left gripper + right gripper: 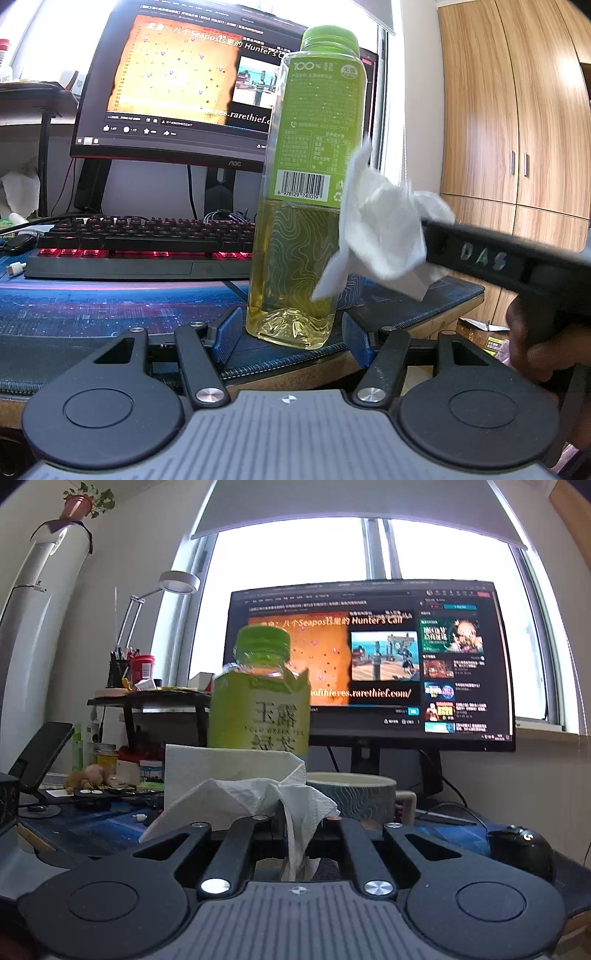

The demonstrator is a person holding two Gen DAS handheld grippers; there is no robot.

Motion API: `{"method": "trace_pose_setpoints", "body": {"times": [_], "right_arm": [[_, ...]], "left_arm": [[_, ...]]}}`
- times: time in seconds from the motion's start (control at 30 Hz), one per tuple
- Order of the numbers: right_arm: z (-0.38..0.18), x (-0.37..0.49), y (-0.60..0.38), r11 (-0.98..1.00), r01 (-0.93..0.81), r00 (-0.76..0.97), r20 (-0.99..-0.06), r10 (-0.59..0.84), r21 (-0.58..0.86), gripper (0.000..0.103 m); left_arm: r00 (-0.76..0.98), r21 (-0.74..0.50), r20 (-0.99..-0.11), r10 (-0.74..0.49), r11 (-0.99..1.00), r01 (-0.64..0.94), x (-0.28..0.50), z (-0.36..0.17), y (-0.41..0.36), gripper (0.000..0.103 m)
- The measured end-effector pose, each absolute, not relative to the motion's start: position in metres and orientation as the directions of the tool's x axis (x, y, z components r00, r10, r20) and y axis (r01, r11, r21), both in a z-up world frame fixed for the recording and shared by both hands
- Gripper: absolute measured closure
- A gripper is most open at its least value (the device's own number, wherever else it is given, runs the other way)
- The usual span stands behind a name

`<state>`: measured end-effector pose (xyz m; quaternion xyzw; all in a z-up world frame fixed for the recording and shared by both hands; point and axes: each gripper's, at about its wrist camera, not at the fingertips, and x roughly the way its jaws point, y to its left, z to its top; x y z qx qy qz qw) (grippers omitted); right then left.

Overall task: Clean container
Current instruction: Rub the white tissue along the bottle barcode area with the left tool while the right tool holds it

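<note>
Left gripper (291, 338): jaws spread, flanking the base of an upright clear green-capped tea bottle (306, 192). Right gripper (293, 821): jaws pinching a crumpled white paper towel (255, 794) against the bottle.

A lit monitor (369, 664) stands behind a red-backlit keyboard (147, 240). A mug (351, 794), a mouse (522, 853) and a desk lamp (179, 581) share the desk.

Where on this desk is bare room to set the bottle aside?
The blue desk mat is bare between the red-lit keyboard and the near desk edge, left of the green-capped tea bottle. Crowded: the far left clutter, and the patterned mug and black mouse behind.
</note>
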<state>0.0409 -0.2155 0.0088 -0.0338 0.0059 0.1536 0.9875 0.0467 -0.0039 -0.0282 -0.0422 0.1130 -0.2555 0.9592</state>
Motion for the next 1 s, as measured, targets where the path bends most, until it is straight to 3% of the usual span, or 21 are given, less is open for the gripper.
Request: {"method": "trace_pose_setpoints", "body": {"times": [1.0], "right_arm": [[0.005,0.042,-0.216,0.952,-0.3,0.954,-0.032,0.299,-0.053,0.095]], "left_arm": [[0.846,-0.143,-0.189,-0.499,0.866,0.479,0.045,-0.029,-0.004,0.039]]}}
